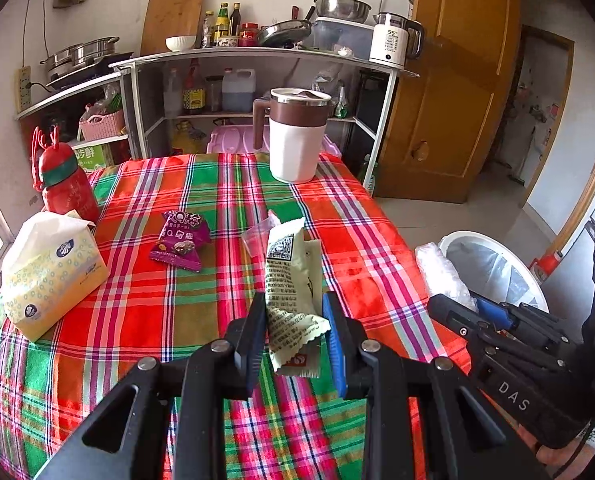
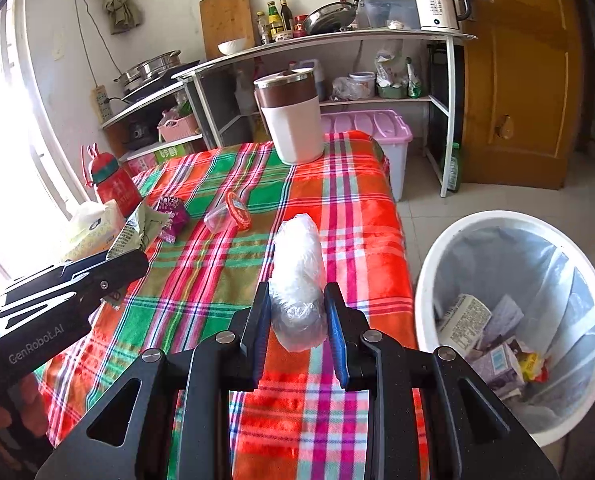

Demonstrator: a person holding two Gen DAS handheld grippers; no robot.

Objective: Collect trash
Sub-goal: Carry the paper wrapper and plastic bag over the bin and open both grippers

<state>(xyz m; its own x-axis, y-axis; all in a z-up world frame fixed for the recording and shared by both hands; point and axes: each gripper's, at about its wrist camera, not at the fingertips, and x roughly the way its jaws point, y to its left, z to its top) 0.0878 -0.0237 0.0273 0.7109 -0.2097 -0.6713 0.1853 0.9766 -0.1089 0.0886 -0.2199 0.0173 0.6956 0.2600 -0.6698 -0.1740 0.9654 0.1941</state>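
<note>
The left tongs are clamped on a pale green printed snack wrapper, whose crumpled lower end sits between the black pad and the blue pad while the rest stands up above the desk, which is covered in a red, green and pink plaid cloth. The right tongs are closed on a crumpled wad of clear plastic film, also raised above the cloth near the desk's right edge.

On the cloth lie a purple snack packet and a small clear plastic cup with a red foil lid; the cup rests on its side near the middle of the desk. A yellow-patterned soft tissue pack and a red bottle with a green band stand at the left edge, and a white and brown lidded jug stands at the far end.

Beside the desk on the tiled floor stands a round white waste bin with a clear liner, holding printed cartons and wrappers. In the left view the right tongs reach toward it.
</note>
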